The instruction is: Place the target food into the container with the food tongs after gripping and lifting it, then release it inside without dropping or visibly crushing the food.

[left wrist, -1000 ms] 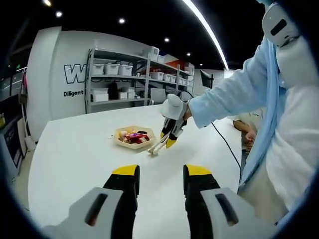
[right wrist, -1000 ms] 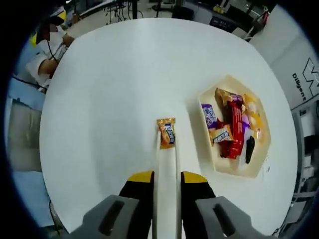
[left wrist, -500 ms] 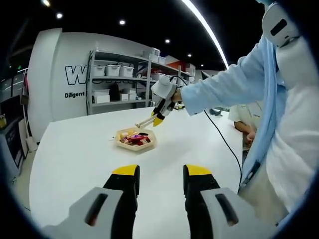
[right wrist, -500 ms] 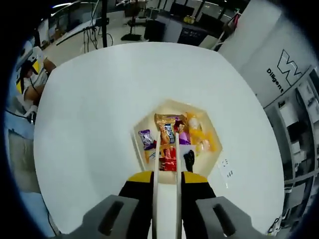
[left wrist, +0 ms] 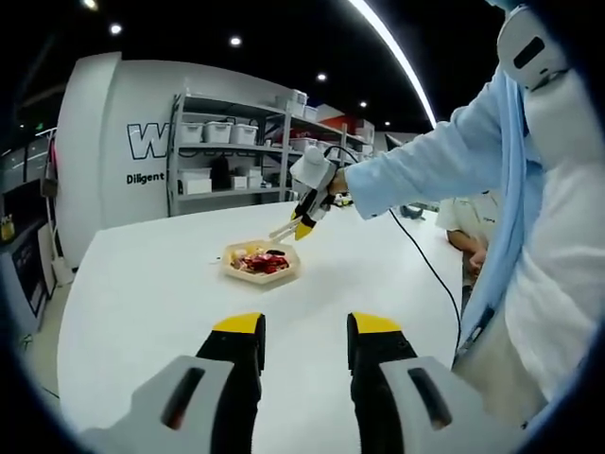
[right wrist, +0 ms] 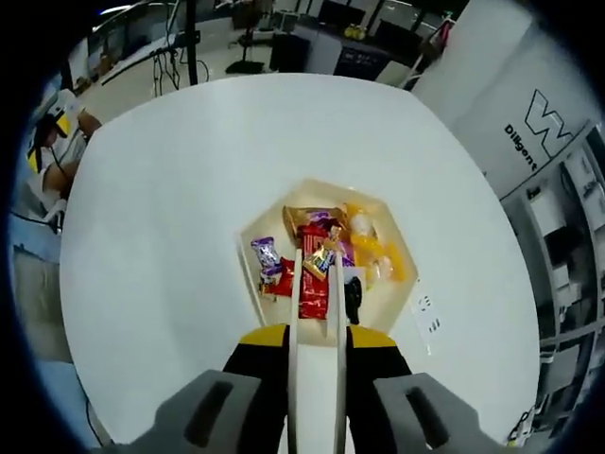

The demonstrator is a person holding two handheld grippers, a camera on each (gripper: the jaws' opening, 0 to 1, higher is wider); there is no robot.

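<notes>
A cream hexagonal tray [right wrist: 248, 248] of several wrapped snacks sits mid-table, also seen as the tray [left wrist: 261, 275] in the left gripper view. My right gripper [right wrist: 317, 336] is shut on white food tongs [right wrist: 295, 303], whose tips hover over the tray's middle. A small orange packet [right wrist: 321, 262] lies among the snacks between the tong tips; whether the tips still touch it I cannot tell. From the left gripper view the right gripper [left wrist: 312, 182] hangs above the tray's far right side with the tongs [left wrist: 284, 230] pointing down. My left gripper [left wrist: 304, 326] is open, low over the table and well short of the tray.
The round white table [right wrist: 170, 218] has bare room all around the tray. A person's light-blue sleeve [left wrist: 425, 180] reaches in from the right, and a black cable [left wrist: 427, 270] trails over the table edge. Another person [right wrist: 47, 142] sits at the table's far side. Shelves with bins [left wrist: 227, 142] stand behind.
The right gripper carried the orange packet from the bare table to above the tray. Half a second ago the packet was held up between the tong tips; now it lies low among the snacks.
</notes>
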